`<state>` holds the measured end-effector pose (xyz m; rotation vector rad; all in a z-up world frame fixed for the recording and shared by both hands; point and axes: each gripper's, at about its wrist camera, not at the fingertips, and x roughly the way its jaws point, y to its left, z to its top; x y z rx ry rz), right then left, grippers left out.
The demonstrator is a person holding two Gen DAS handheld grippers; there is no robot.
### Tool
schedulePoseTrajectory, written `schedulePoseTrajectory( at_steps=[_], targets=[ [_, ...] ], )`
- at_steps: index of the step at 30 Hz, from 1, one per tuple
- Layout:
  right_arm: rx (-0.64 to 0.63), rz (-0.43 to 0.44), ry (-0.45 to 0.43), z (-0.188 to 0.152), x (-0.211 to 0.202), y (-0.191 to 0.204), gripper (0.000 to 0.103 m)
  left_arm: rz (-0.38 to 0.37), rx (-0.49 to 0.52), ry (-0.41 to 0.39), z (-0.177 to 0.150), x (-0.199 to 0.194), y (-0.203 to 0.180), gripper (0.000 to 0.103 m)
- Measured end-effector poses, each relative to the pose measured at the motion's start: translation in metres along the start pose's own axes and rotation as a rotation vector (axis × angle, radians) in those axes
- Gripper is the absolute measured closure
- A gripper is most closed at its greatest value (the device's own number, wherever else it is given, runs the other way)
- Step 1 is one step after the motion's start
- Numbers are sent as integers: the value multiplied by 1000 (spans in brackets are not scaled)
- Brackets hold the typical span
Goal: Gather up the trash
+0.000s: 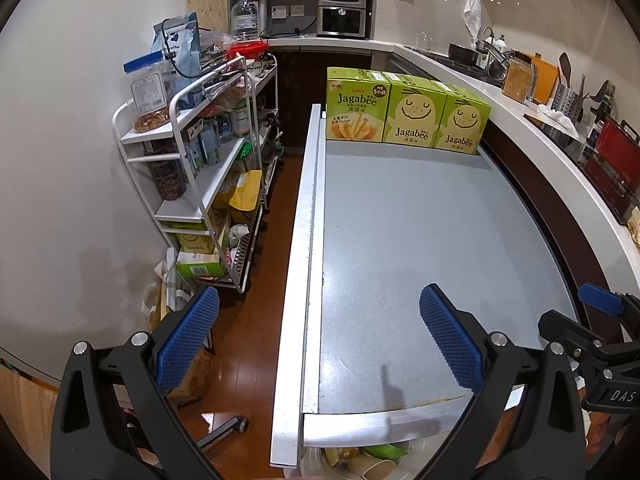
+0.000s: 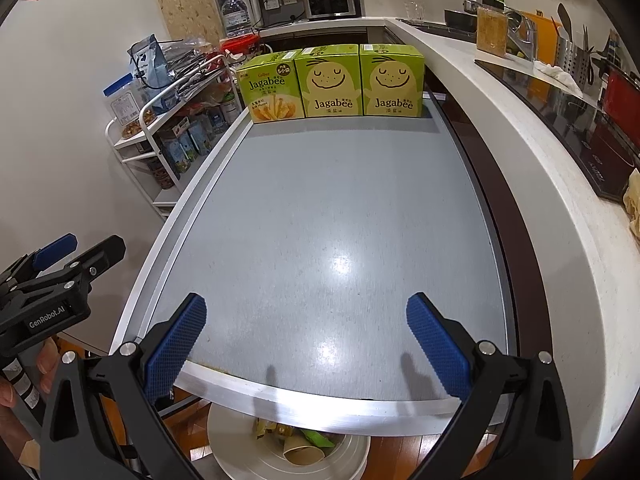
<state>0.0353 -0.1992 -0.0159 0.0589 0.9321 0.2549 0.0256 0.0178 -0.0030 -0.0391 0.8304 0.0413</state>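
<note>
A white round bin (image 2: 240, 452) stands on the floor below the table's near edge, holding a paper cup (image 2: 302, 454), green scraps and wrappers; the same bin (image 1: 316, 466) shows at the bottom of the left wrist view. My left gripper (image 1: 320, 340) hangs open over the table's near left corner with nothing between its blue pads. My right gripper (image 2: 306, 340) is open too, above the near edge, empty. The left gripper (image 2: 76, 250) also shows at the left of the right wrist view, and the right gripper's blue pad (image 1: 600, 299) shows at the left view's right edge.
The grey table (image 2: 320, 200) has raised metal rims. Three green Jagabee boxes (image 2: 332, 82) stand in a row at its far end. A white wire shelf cart (image 1: 192, 168) full of food packs stands left. A white kitchen counter (image 2: 540, 184) runs along the right.
</note>
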Motion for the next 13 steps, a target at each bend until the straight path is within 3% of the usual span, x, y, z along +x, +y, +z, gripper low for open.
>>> schedulePoseTrajectory(
  at_steps=[8, 13],
  targets=[
    [-10, 7, -10, 1, -4, 3, 5, -23, 22, -12, 2, -7, -5, 2],
    [-26, -11, -35, 12, -20, -5, 5, -13, 13, -5, 12, -22, 13, 2]
  ],
)
